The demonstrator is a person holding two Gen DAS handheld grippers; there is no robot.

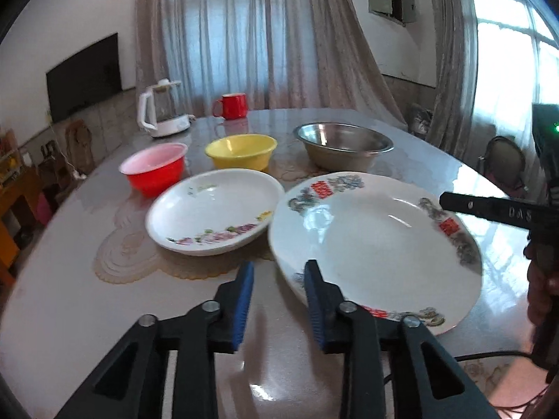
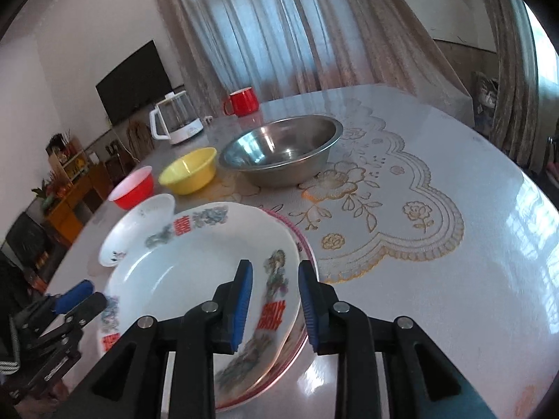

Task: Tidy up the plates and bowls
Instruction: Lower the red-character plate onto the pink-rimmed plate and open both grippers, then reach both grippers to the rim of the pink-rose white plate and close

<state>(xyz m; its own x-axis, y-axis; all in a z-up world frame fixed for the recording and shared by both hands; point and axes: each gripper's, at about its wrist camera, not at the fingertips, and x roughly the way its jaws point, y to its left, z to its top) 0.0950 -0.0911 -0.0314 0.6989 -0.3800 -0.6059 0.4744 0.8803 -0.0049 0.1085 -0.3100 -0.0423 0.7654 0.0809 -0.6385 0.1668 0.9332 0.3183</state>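
On the counter (image 1: pixel 436 174), the dragon-patterned plate (image 1: pixel 377 244) lies at 3 o'clock of the floral plate (image 1: pixel 213 209), atop a pink-rimmed plate (image 2: pixel 304 241). Left tool (image 1: pixel 279 300) is spread wide, its right pad over the plate's near rim; right tool (image 2: pixel 276 303) straddles that rim, jaws apart. At 12 o'clock sit the red bowl (image 1: pixel 153 171), yellow bowl (image 1: pixel 241 150) and steel bowl (image 1: pixel 344 146).

Red bowl (image 1: pixel 153 171), yellow bowl (image 1: pixel 241 152), floral-rimmed white plate (image 1: pixel 213 211).
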